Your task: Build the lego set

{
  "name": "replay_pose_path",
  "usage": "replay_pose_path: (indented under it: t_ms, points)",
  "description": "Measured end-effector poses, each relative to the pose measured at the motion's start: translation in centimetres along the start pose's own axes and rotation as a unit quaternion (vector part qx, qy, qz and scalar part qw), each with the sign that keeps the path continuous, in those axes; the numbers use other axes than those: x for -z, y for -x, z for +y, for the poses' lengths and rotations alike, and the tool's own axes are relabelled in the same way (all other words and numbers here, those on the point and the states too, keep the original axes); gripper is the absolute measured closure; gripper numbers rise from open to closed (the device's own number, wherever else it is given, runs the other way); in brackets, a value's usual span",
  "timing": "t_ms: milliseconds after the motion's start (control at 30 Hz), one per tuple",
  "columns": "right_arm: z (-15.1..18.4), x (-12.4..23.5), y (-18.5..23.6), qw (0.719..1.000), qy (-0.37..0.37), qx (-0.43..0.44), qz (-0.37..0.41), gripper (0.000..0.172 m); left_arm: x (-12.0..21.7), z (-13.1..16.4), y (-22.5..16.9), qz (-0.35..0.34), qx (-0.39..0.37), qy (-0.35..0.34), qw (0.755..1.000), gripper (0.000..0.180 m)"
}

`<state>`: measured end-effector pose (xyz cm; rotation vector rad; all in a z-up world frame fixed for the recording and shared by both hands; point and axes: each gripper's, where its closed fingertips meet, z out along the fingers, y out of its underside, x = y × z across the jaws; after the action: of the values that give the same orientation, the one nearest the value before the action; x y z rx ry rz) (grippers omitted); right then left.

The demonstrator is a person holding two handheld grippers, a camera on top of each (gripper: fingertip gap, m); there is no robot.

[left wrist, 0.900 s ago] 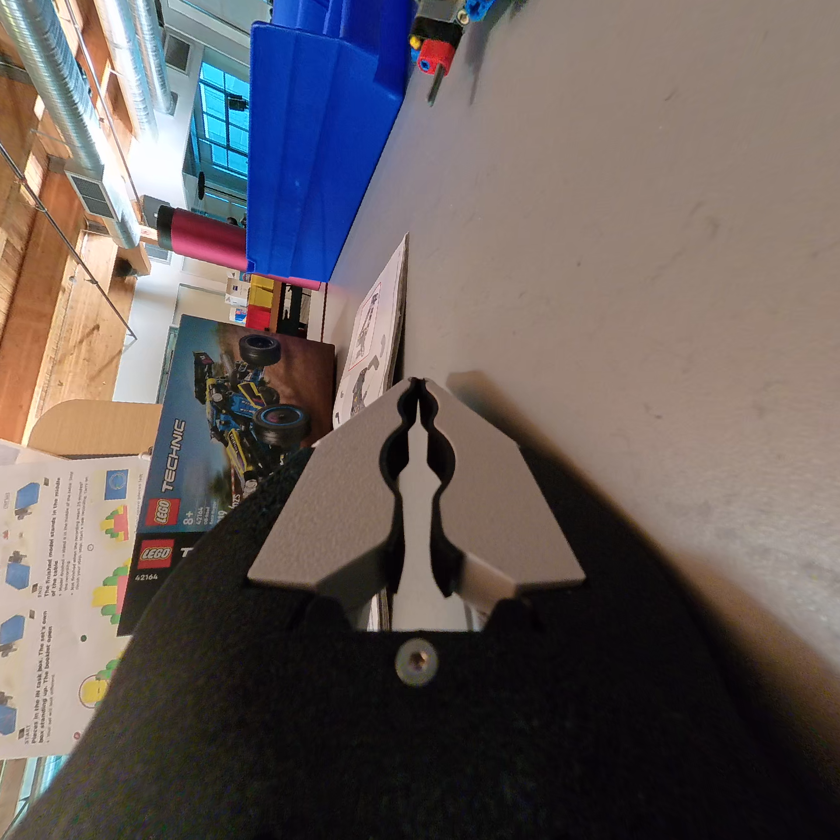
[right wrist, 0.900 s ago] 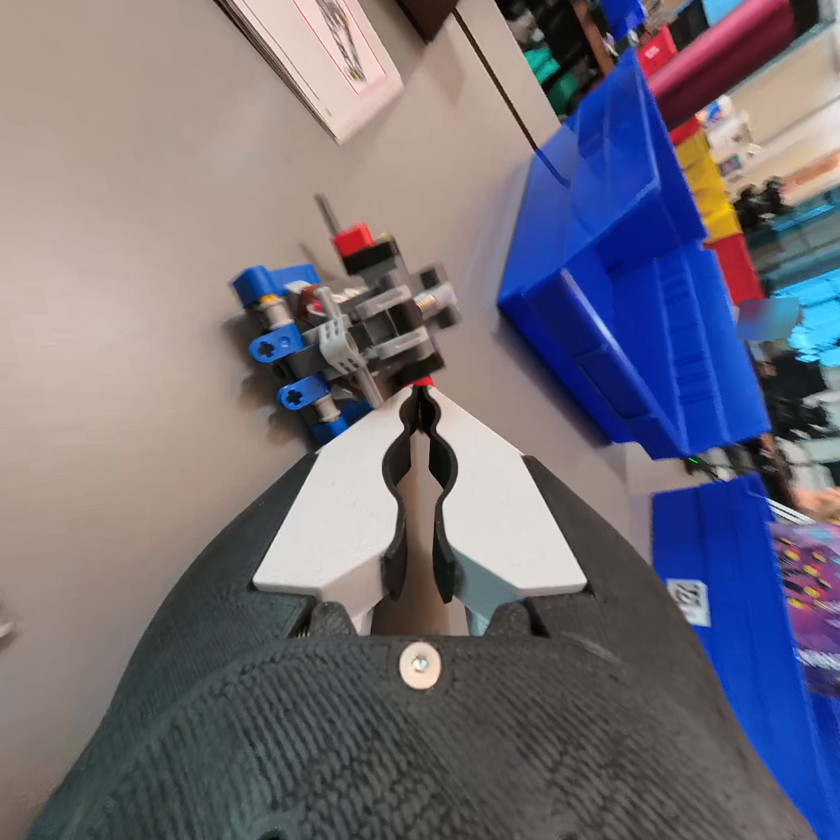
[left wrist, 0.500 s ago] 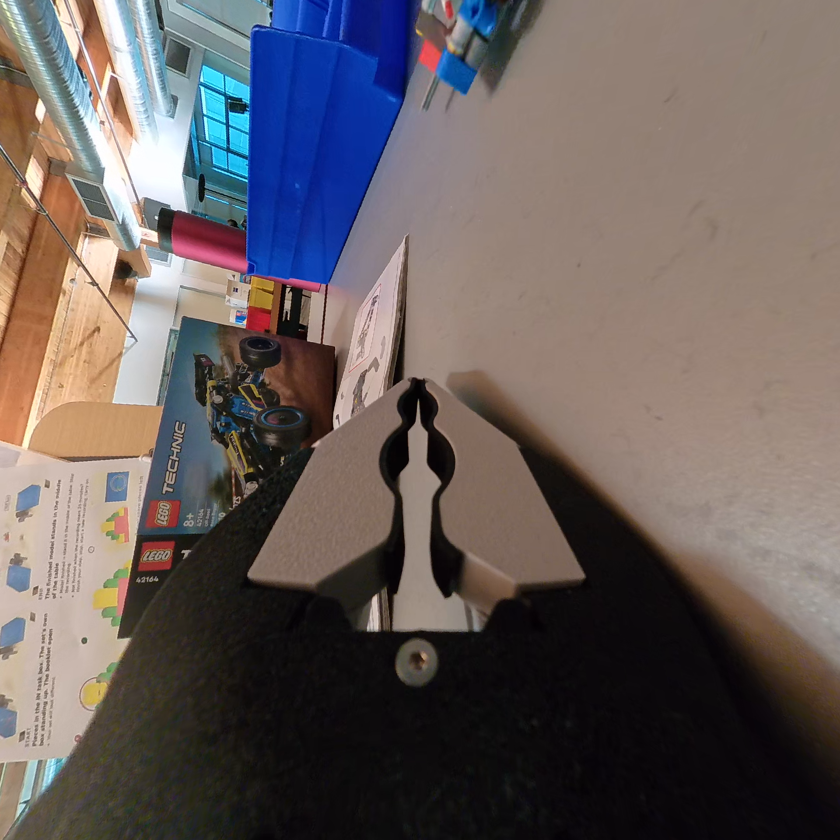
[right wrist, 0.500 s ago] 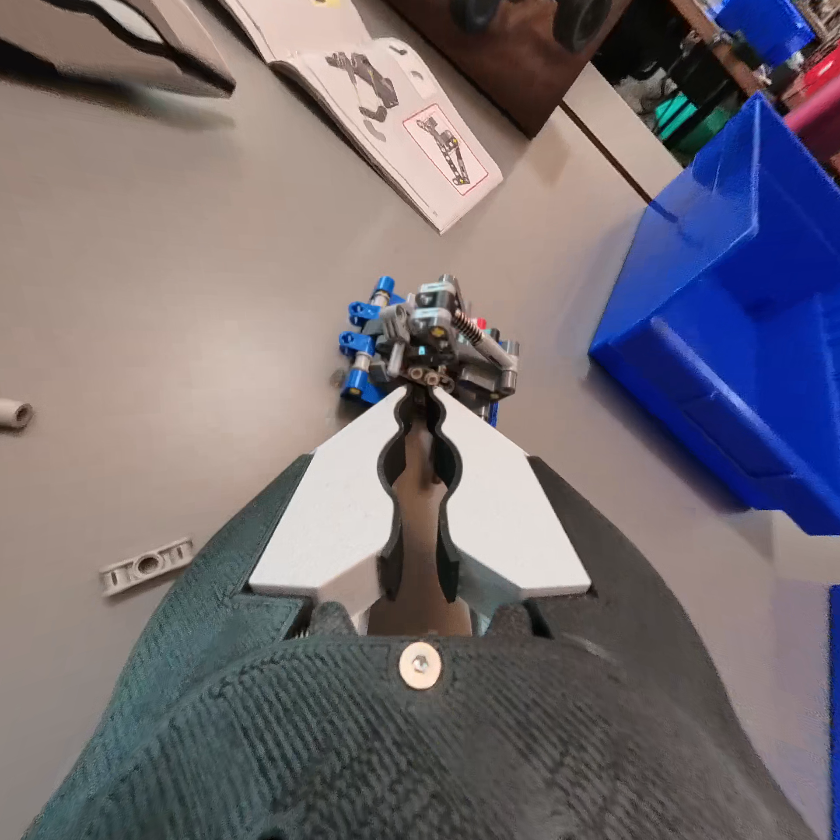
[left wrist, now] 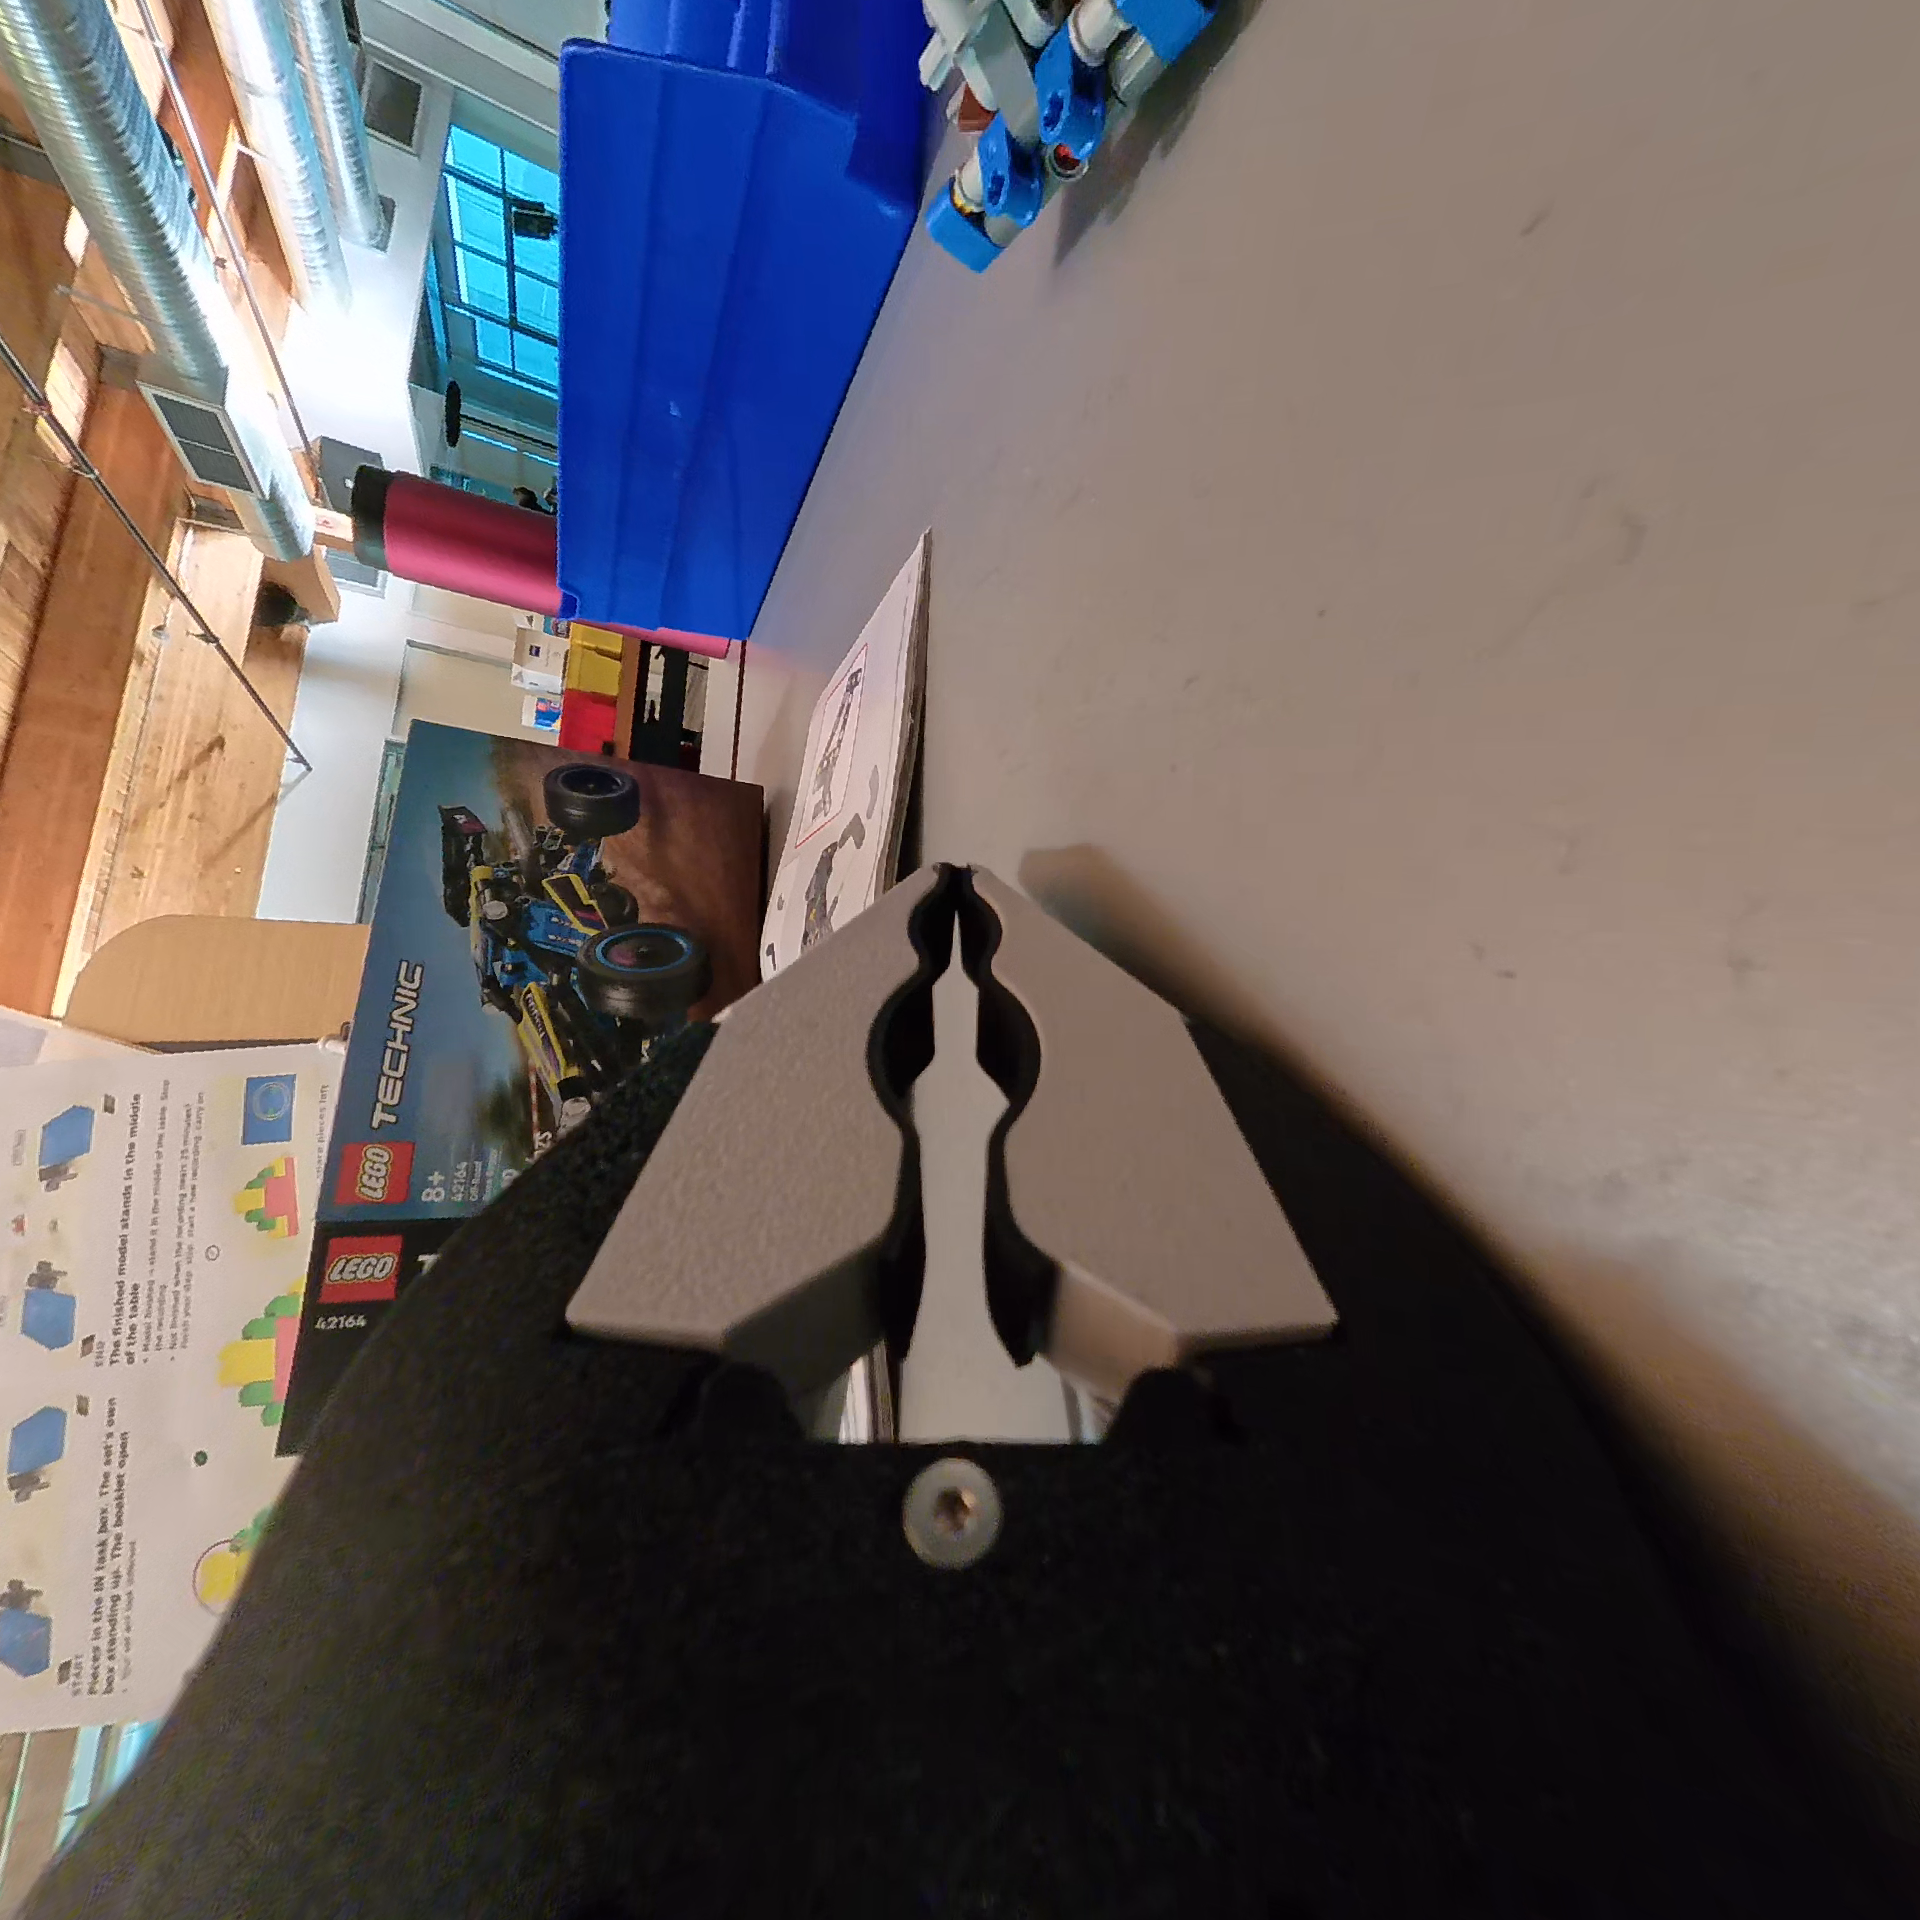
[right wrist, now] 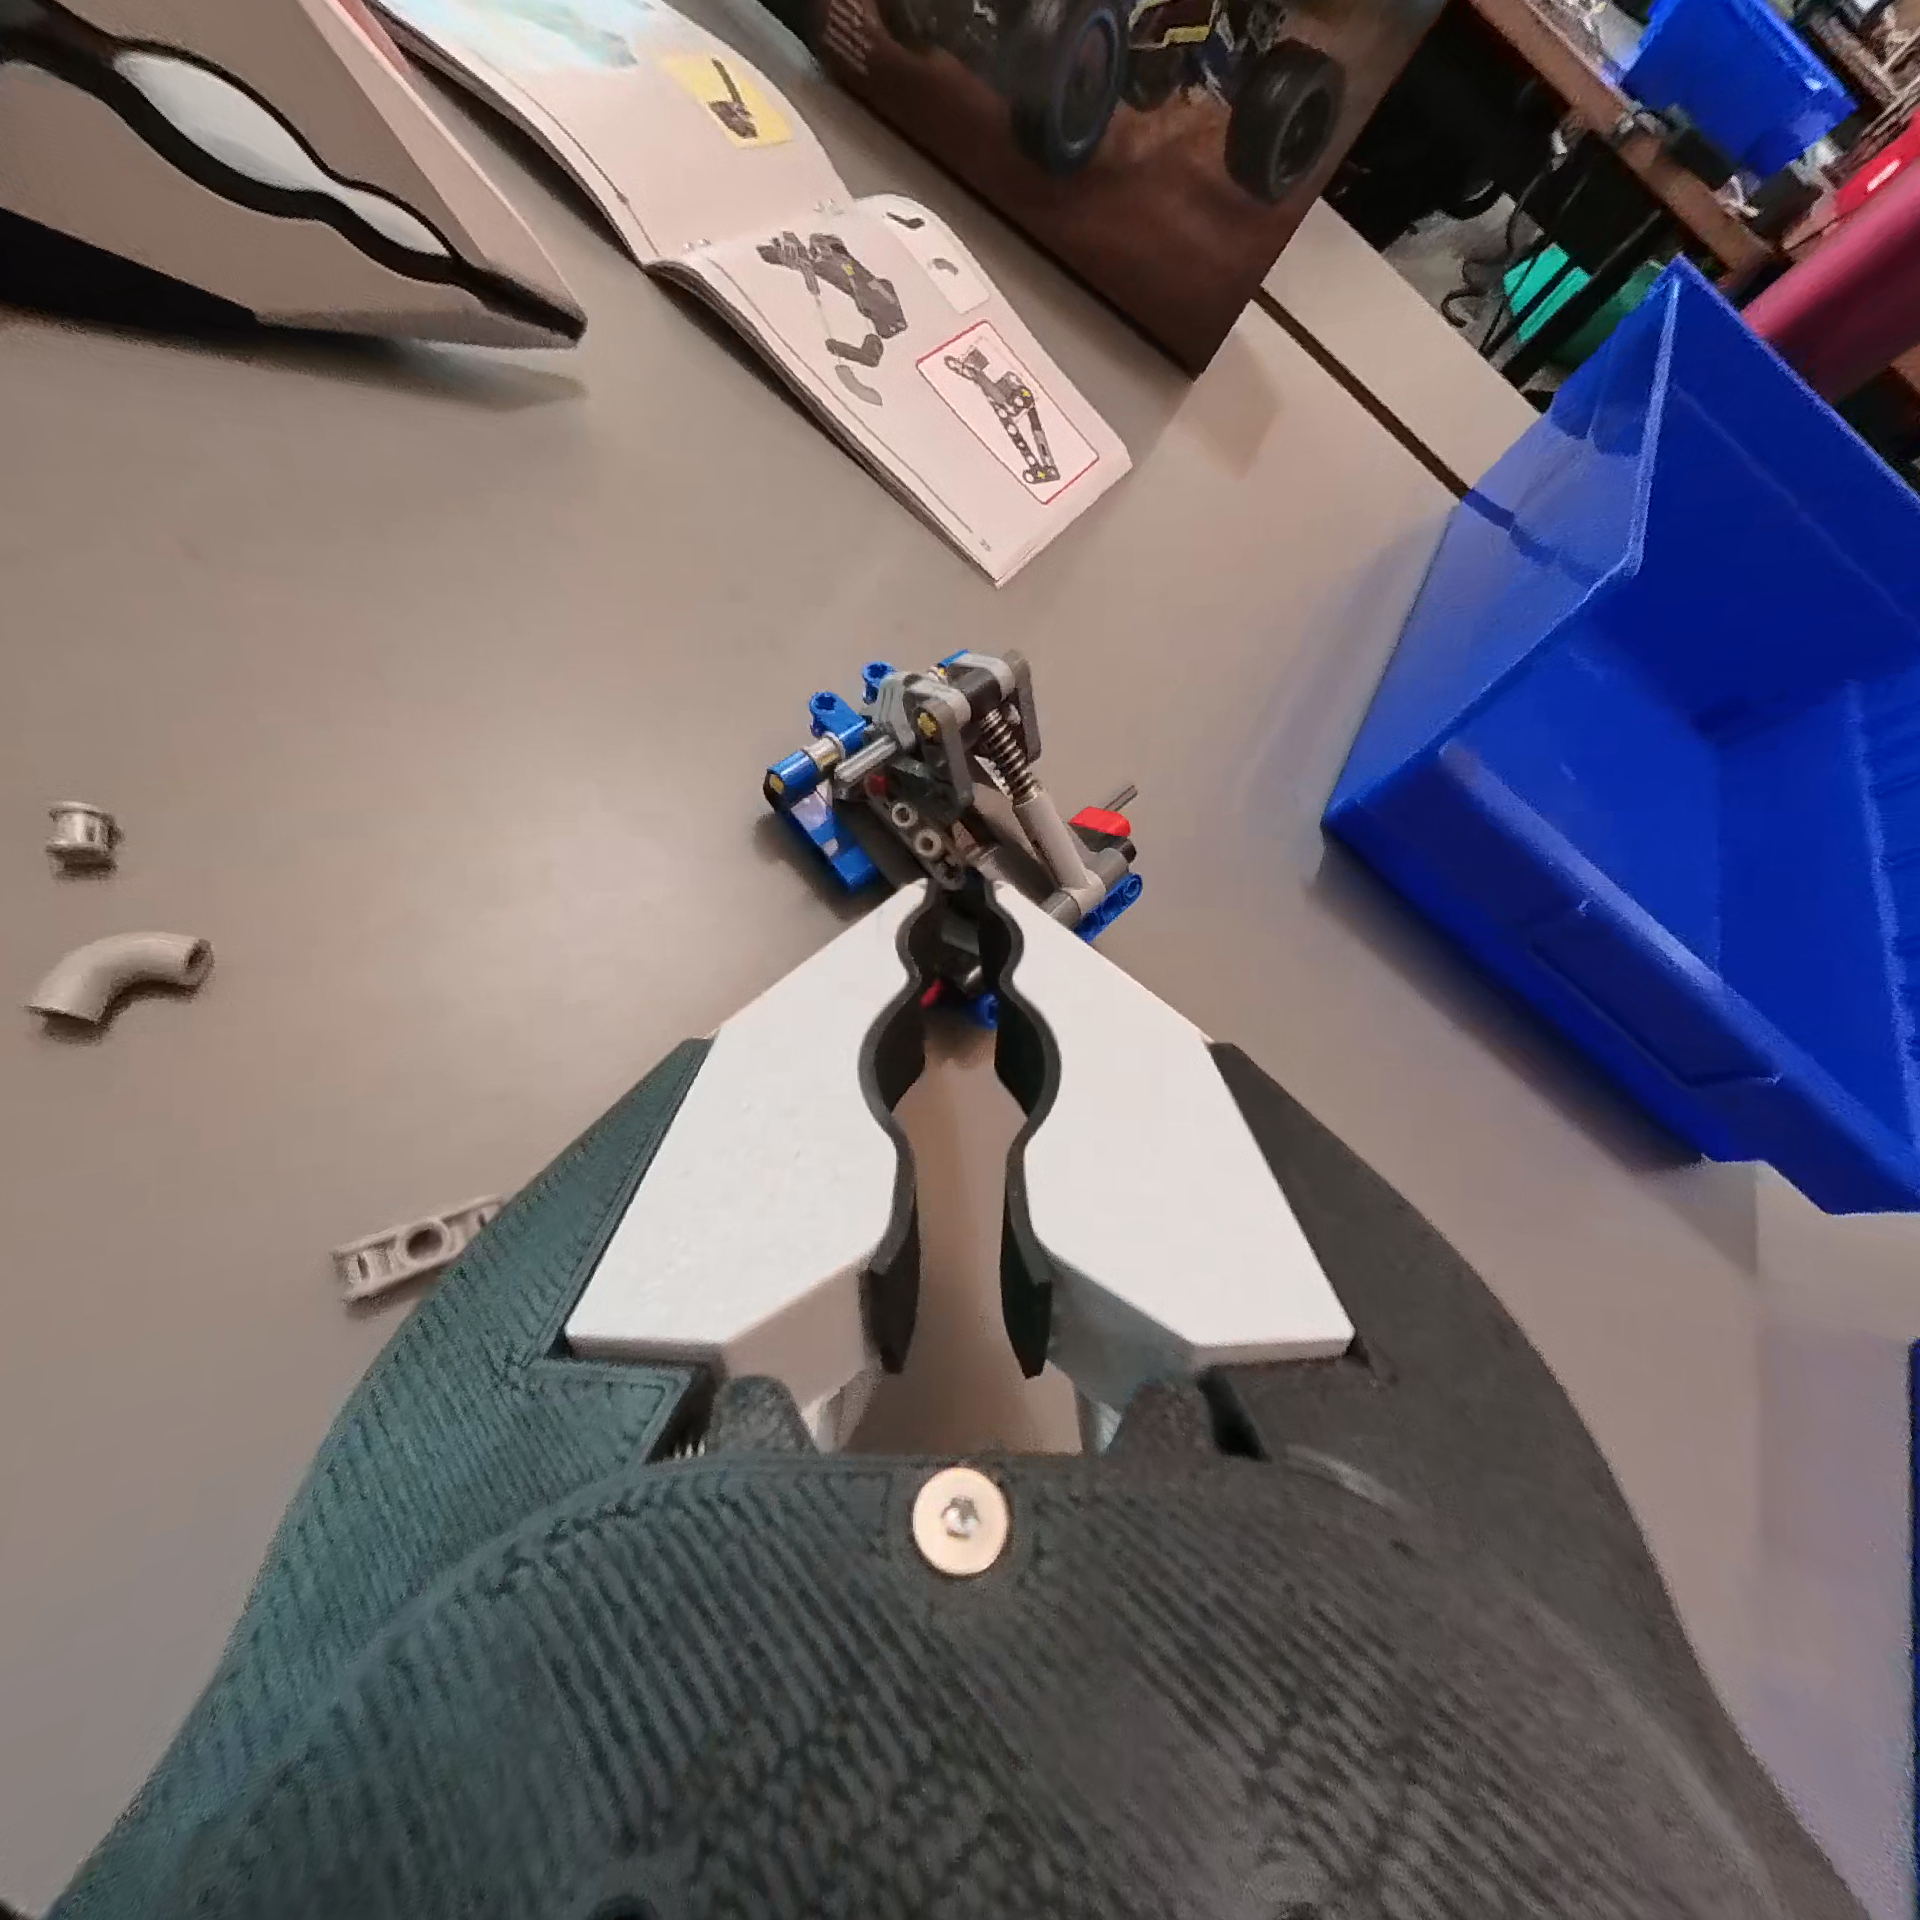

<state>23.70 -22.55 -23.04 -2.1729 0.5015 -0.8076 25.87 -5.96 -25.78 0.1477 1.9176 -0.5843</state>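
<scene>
My right gripper (right wrist: 956,896) is shut on a dark grey beam of a small brick-built assembly (right wrist: 940,790) with blue, grey and red parts and a spring strut. The assembly stands tilted up, its blue base low over the grey table (right wrist: 416,623). It also shows at the top edge of the left wrist view (left wrist: 1039,114). My left gripper (left wrist: 954,871) is shut with nothing between its fingertips and lies low over the table beside an open instruction booklet (left wrist: 862,748). It shows at the top left of the right wrist view (right wrist: 312,208).
A blue bin (right wrist: 1662,831) stands right of the assembly. The booklet (right wrist: 831,312) and a picture box (right wrist: 1122,125) lie behind. Loose grey parts lie at the left: a bush (right wrist: 78,831), an elbow tube (right wrist: 120,971), a short beam (right wrist: 416,1252). A printed sheet (left wrist: 125,1351) stands at the left. My hands' fingertips stand some 20 cm from each other.
My right gripper has swung round with the assembly in its grasp, tipping it from lying flat to standing up. The assembly has come further into the left wrist view. The left gripper has not moved.
</scene>
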Motion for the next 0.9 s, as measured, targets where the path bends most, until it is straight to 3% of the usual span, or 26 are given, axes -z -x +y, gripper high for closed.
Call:
replay_pose_path:
  t_ms: [200, 900]
  points:
    - [-2.0, -0.1, -0.1, 0.998, -0.044, -0.045, 0.007, 0.165, 0.0, 0.0, 0.0, 0.000, -0.001, -0.002, 1.000, 0.180]
    - [0.0, -0.8, 0.2, 0.997, -0.026, -0.072, -0.012, 0.167, 0.0, -0.1, -0.1, 0.000, -0.003, -0.006, 1.000, 0.180]
